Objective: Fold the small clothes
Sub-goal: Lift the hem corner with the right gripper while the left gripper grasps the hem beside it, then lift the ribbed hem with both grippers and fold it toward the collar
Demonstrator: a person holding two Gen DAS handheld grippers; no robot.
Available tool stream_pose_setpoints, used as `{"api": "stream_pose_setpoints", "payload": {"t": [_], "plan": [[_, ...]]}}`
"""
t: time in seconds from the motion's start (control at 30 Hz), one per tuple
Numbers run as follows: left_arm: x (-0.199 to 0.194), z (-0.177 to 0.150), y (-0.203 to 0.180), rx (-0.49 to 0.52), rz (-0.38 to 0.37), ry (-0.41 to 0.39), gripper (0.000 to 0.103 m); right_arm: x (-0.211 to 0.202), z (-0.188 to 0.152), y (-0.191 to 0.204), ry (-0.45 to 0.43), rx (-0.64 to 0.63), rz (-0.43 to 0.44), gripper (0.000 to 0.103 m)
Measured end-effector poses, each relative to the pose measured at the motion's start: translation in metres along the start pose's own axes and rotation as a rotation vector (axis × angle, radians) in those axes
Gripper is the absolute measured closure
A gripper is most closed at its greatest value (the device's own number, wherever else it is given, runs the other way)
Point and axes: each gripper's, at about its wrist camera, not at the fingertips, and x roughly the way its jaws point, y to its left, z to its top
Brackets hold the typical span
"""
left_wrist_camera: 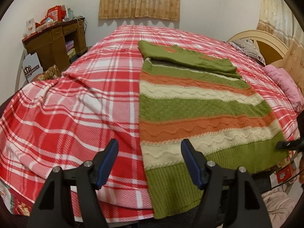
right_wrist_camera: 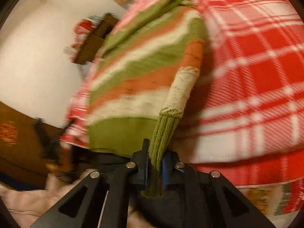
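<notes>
A striped knit sweater [left_wrist_camera: 199, 106] in green, orange and cream lies on a red plaid bed cover [left_wrist_camera: 76, 102], its sleeves folded across its top. My left gripper [left_wrist_camera: 150, 150] is open and empty, just above the sweater's near left hem. In the blurred right wrist view my right gripper [right_wrist_camera: 154, 163] is shut on the sweater's green ribbed hem [right_wrist_camera: 163, 133] at its right corner, which is lifted off the cover [right_wrist_camera: 256, 66]. A dark tip of the right gripper [left_wrist_camera: 285, 144] shows at the right edge of the left wrist view.
A wooden desk [left_wrist_camera: 55, 39] with boxes stands at the far left. Curtains [left_wrist_camera: 139, 0] hang on the back wall. A pink pillow [left_wrist_camera: 286, 85] and the headboard [left_wrist_camera: 266, 41] are at the right. Pale cloth [right_wrist_camera: 47, 195] lies below the bed's near edge.
</notes>
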Motion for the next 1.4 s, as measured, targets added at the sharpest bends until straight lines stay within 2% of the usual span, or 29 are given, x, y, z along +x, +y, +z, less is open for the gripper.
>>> {"api": "stream_pose_setpoints", "payload": {"t": [0.1, 0.17, 0.3, 0.43, 0.53, 0.6, 0.7, 0.73, 0.77, 0.8, 0.93, 1.0, 1.07, 1.2, 1.27, 1.3, 1.4], "plan": [[-0.002, 0.011, 0.007, -0.012, 0.008, -0.025, 0.032, -0.006, 0.028, 0.018, -0.051, -0.008, 0.096, 0.093], [-0.003, 0.023, 0.014, -0.024, 0.01, -0.043, 0.032, -0.008, 0.05, 0.02, -0.104, 0.001, 0.12, 0.093], [-0.003, 0.042, 0.026, -0.037, 0.023, -0.073, 0.032, 0.0, 0.1, 0.003, -0.212, 0.065, 0.061, 0.093], [0.0, 0.054, 0.037, -0.033, 0.027, -0.085, 0.032, 0.016, 0.133, -0.036, -0.27, 0.181, -0.011, 0.093], [0.006, 0.055, 0.043, -0.045, -0.004, -0.067, 0.032, 0.033, 0.134, -0.05, -0.257, 0.215, -0.072, 0.093], [0.012, 0.054, 0.046, -0.055, -0.051, -0.043, 0.032, 0.038, 0.132, -0.053, -0.27, 0.223, -0.061, 0.093], [0.024, 0.049, 0.038, -0.001, -0.104, -0.002, 0.032, 0.038, 0.131, -0.047, -0.265, 0.201, -0.084, 0.093], [0.029, 0.047, 0.031, 0.034, -0.117, 0.01, 0.029, 0.029, 0.131, -0.055, -0.262, 0.194, -0.089, 0.093], [0.034, 0.046, 0.026, 0.056, -0.127, 0.018, 0.023, 0.03, 0.131, -0.054, -0.258, 0.187, -0.094, 0.093], [0.04, 0.045, 0.019, 0.077, -0.133, 0.027, 0.022, 0.031, 0.132, -0.054, -0.256, 0.184, -0.096, 0.093], [0.052, 0.045, 0.006, 0.069, -0.136, 0.03, 0.022, 0.034, 0.136, -0.06, -0.256, 0.194, -0.086, 0.093], [0.056, 0.045, 0.004, 0.044, -0.159, 0.038, 0.027, 0.035, 0.136, -0.061, -0.255, 0.195, -0.084, 0.093], [0.06, 0.043, 0.002, 0.028, -0.178, 0.056, 0.04, 0.035, 0.136, -0.061, -0.255, 0.19, -0.086, 0.093], [0.062, 0.038, -0.003, 0.034, -0.183, 0.065, 0.055, 0.036, 0.137, -0.06, -0.254, 0.169, -0.091, 0.093], [0.065, 0.037, -0.007, 0.05, -0.175, 0.074, 0.08, 0.036, 0.137, -0.061, -0.254, 0.18, -0.08, 0.093], [0.066, 0.037, -0.009, 0.055, -0.165, 0.074, 0.086, 0.036, 0.137, -0.063, -0.253, 0.189, -0.072, 0.093], [0.067, 0.039, -0.01, 0.046, -0.161, 0.067, 0.087, 0.036, 0.138, -0.066, -0.254, 0.209, -0.053, 0.093]]}}
